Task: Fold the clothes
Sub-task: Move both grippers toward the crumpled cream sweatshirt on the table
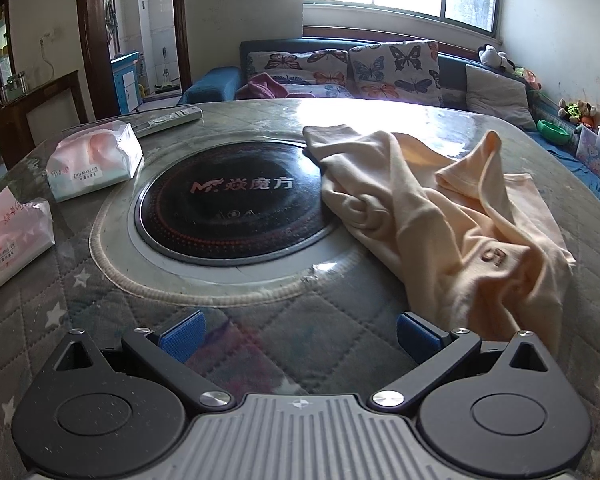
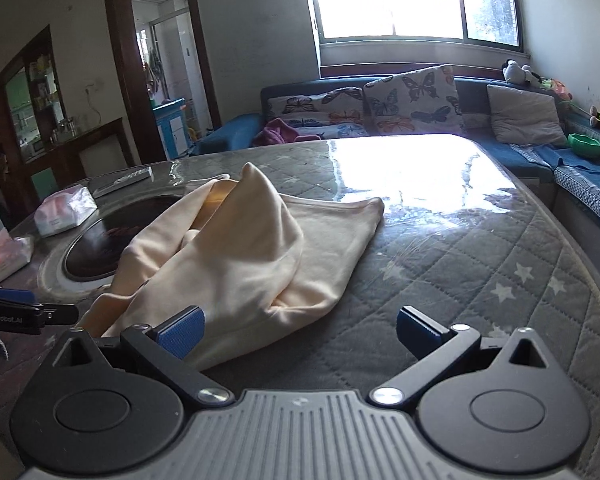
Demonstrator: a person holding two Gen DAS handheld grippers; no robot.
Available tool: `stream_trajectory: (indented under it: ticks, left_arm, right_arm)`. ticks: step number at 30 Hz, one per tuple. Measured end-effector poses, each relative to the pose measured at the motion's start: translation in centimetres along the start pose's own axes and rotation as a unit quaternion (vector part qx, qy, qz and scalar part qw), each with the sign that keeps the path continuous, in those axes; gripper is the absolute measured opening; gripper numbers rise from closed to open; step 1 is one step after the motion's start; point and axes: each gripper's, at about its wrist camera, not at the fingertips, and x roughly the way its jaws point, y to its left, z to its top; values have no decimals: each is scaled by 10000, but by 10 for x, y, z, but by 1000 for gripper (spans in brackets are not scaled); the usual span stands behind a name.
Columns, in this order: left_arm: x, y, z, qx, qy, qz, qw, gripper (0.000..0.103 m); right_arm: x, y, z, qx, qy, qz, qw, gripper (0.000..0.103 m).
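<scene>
Cream garment (image 1: 452, 216) crumpled on desk (image 1: 260, 344), unfolded, one end draped over right edge of round black cooktop (image 1: 228, 208) set into desk middle. Small embossed mark on cloth near lower right, shaped like "G" or "5", cannot tell which. Same garment (image 2: 236, 256) in right wrist view, heaped with one peak standing up, near hem just beside left finger pad.

Cooktop glass printed "MF" logo plus Chinese characters, in pinkish red, ring of red dots around. Small icons below print, too small to read.

Tissue pack (image 1: 94, 162) left of cooktop, soft plastic wrap, white-pink tissues inside, label reading "ZHU XIANG YUN" with smaller Chinese text under. Second tissue pack (image 1: 10, 240) at far left edge, opened, pink-white tissue poking out top, similar label, partly legible only. Remote control (image 1: 168, 118) beyond first pack, lying flat.

Left gripper (image 1: 300, 334) spread wide, blue pads (image 1: 182, 336) apart, nothing between, low over quilted star-pattern desk cover, garment just beside right pad. Right gripper (image 2: 300, 332) spread wide too, empty, left pad at garment edge, contact unclear. Left gripper (image 2: 24, 312) also visible at left edge of right view, "GenRobot.AI" printed on black body.

Sofa (image 1: 380, 68) behind desk with butterfly-print cushions. Green bowl (image 1: 552, 131) on sofa at right, contents not visible.
</scene>
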Motion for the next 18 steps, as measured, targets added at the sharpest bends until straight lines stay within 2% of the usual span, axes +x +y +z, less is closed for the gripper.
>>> stream_trajectory:
  ticks: [18]
  left_arm:
    - [-27,-33,-9,263,15,-88,9996,103]
  right_arm:
    - [-36,34,-17,-471,-240,335,9980,103]
